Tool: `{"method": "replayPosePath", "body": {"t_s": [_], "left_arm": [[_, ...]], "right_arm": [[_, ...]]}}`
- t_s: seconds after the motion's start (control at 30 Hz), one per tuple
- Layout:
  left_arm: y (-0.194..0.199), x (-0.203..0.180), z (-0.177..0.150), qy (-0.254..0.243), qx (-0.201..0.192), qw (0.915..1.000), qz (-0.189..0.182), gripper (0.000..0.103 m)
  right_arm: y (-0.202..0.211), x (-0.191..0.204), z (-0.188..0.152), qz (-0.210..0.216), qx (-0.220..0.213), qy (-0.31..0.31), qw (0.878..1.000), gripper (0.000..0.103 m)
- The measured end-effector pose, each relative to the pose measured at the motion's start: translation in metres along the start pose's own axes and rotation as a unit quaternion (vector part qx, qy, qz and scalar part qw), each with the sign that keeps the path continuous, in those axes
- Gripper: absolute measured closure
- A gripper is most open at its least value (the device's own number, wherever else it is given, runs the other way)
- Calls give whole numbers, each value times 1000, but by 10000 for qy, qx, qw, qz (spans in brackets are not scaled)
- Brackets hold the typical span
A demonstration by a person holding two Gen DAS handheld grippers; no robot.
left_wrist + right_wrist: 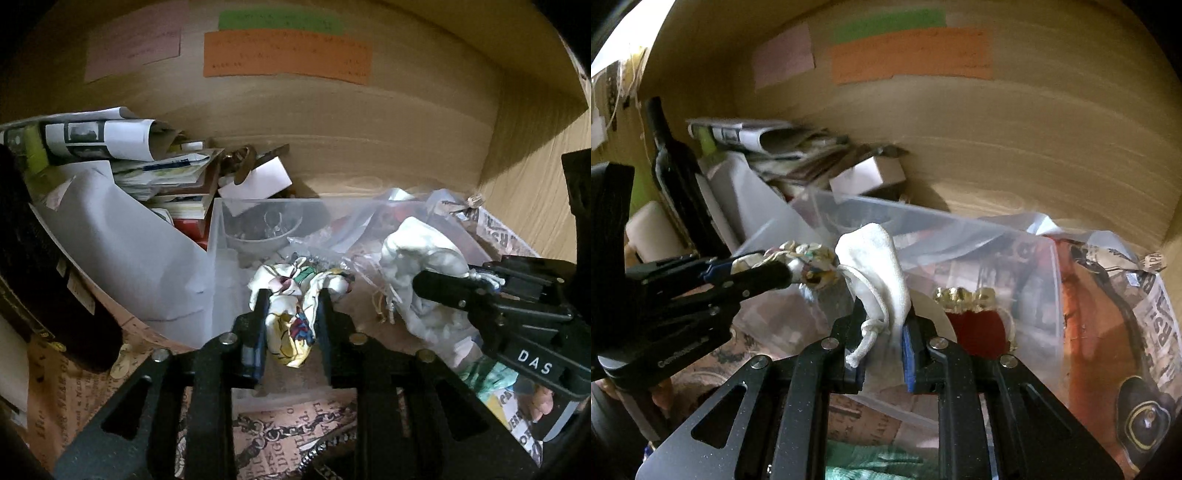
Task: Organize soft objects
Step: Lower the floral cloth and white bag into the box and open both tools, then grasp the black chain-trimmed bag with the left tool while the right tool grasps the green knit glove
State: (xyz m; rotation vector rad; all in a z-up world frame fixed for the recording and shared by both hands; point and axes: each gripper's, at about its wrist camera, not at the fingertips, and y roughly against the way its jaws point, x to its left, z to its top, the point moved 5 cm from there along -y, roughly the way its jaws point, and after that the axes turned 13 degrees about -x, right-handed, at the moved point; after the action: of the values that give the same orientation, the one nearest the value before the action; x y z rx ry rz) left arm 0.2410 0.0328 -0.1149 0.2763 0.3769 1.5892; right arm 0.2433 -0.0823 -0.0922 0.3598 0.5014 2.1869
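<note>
Patterned cloth (295,314) was held bunched between the fingers of the left gripper (291,306), clamped on it, above the near edge of the clear plastic bin (221,236). White drawstring pouch (882,266) was pinched in the right gripper (884,321), likewise closed on fabric, its cord (866,343) hanging loose by the left finger. Both items were held just beside each other over the bin, inside a wooden cabinet (369,147).

Risks as judged:
- Cloth was gripped only through a crumpled fold; slip could be caused by any quick swing, and it would drop into the bin clutter or onto the printed liner (280,421).
- Loose cord could be snagged on the bin rim or on the other gripper, since the two tools were nearly touching.
- Plastic bags (997,266) in the bin could be dragged along if either item was lowered blind.
- Paper stack (147,162) and dark bottle (676,166) to the left were close; a wide left-arm move could knock them.
- Frames were blurred and dim, so grip depth on the pouch could not be confirmed.
</note>
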Motion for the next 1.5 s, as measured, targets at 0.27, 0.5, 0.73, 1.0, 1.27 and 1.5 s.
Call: {"method": "replayPosePath", "body": {"t_s": [0.27, 0.5, 0.73, 1.0, 1.27, 1.5], "left_arm": [[15, -1, 7, 26, -240, 9997, 69, 42], [45, -4, 15, 64, -487, 9988, 8, 24], [83, -10, 12, -84, -738, 9972, 64, 3], [93, -20, -23, -127, -375, 9991, -139, 2], [84, -38, -63, -82, 106, 9986, -503, 2], [72, -56, -80, -314, 462, 9953, -786, 39]], "right_arm": [[4, -2, 2, -31, -29, -26, 10000, 63], [36, -4, 19, -79, -556, 19, 9984, 37], [80, -12, 21, -199, -1030, 7, 9945, 22], [102, -24, -8, -330, -959, -178, 9947, 21], [106, -34, -48, -347, -583, -514, 9964, 20], [94, -38, -71, -278, -255, -709, 9968, 20]]}}
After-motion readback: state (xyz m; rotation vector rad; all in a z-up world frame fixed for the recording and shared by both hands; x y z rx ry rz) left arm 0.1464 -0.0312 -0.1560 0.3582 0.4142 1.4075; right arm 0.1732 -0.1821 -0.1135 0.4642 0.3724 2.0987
